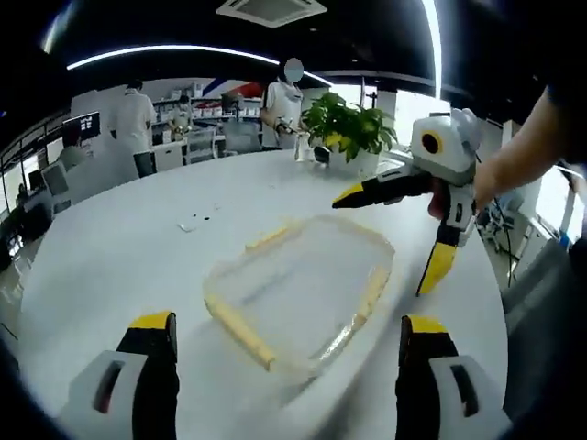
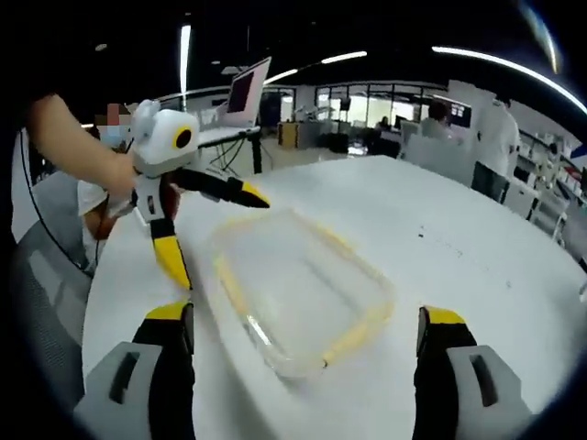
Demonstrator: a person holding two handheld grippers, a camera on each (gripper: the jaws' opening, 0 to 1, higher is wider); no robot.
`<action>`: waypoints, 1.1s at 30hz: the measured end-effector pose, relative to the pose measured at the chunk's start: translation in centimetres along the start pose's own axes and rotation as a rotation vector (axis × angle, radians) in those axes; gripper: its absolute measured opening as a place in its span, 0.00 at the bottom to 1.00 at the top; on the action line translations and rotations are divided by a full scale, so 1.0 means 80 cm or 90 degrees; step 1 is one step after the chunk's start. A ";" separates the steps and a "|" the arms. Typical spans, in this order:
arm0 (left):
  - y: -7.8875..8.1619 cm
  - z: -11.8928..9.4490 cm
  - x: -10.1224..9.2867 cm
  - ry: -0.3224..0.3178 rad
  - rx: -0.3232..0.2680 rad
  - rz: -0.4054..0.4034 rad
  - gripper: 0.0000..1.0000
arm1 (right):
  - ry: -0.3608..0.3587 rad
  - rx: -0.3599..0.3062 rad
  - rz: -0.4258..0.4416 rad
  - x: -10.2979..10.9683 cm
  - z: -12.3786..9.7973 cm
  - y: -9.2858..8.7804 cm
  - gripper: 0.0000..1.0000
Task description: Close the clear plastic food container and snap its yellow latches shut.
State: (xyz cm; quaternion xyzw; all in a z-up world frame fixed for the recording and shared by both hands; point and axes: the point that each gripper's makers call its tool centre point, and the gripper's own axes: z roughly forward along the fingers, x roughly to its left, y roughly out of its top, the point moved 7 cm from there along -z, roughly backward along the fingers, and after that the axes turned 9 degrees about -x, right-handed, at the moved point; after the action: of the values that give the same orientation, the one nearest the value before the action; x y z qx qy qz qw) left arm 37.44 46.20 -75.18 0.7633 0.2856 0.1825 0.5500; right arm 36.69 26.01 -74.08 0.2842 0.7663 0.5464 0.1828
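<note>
**A:** Log entry, starting at the fingers. My left gripper [image 1: 286, 335] has its jaws spread wide, yellow tips apart, nothing between them. My right gripper [image 2: 307, 330] is the same: released, jaws far apart, empty. In the left gripper view the right gripper [image 1: 417, 234] comes in at about 2 o'clock, splayed above the far edge of the box.

**B:** And the container?

**A:** The clear plastic food container [image 1: 303, 289] sits flat on the white round table [image 1: 138, 238], directly ahead of both grippers, between them. The lid looks to be lying on it, though I cannot tell whether it is seated all round. The yellow latches [image 1: 240, 330] run along the edges; whether any is snapped I cannot tell.

**B:** Orientation?

**A:** In the left gripper view its long axis runs roughly from 7 o'clock to 1 o'clock; in the right gripper view, from about 11 to 5. One long side faces each gripper.

**B:** Risks?

**A:** My judgement: the box is light on a slick tabletop, so pressing one latch unopposed could skate it away. A lid sitting slightly askew would let a latch miss its lip. Transparent walls also make edges hard for me to judge remotely.
</note>
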 end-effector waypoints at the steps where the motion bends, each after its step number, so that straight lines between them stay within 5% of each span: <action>1: -0.001 -0.001 -0.002 0.002 -0.008 0.016 0.99 | -0.003 -0.006 0.011 0.001 -0.001 -0.003 1.00; 9: -0.013 -0.003 -0.012 0.005 -0.011 -0.030 0.99 | 0.017 0.017 0.036 0.017 -0.012 -0.019 1.00; 33: -0.018 -0.046 -0.001 0.096 -0.024 -0.078 0.93 | -0.064 -0.019 0.122 0.011 -0.066 -0.023 1.00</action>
State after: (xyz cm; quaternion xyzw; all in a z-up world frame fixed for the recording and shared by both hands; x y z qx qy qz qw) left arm 34.84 49.17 -75.36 0.7180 0.3688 0.2105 0.5516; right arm 32.43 22.24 -74.02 0.3803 0.7173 0.5579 0.1721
